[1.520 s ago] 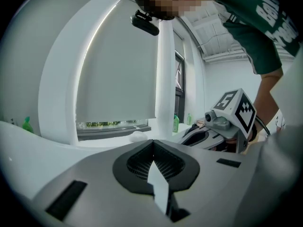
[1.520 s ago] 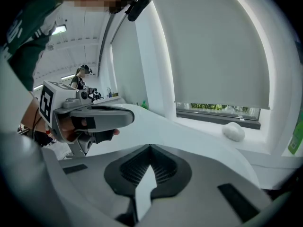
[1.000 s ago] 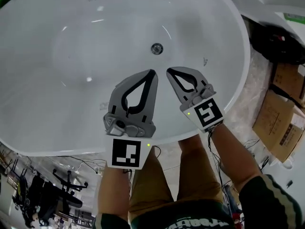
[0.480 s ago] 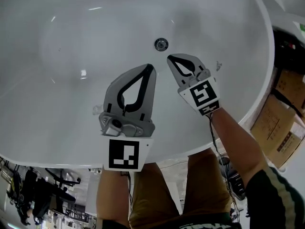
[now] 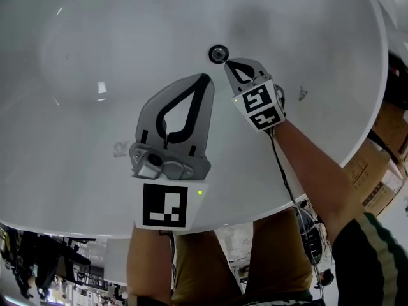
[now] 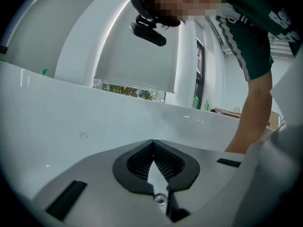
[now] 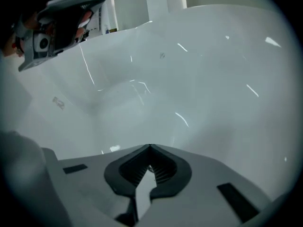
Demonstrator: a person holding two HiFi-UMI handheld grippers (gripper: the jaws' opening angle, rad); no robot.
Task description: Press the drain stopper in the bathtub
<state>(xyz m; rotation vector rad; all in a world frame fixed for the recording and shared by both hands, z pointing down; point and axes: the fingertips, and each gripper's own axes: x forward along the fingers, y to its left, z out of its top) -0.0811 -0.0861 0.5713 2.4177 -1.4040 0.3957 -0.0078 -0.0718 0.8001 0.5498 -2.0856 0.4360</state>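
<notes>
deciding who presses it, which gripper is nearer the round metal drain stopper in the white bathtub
Right. The right gripper is just below-right of the round metal drain stopper; the left gripper is further back, below-left.

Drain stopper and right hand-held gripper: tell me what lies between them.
Only bare white bathtub floor, per the head view: the right hand-held gripper is just short of the drain stopper.
</notes>
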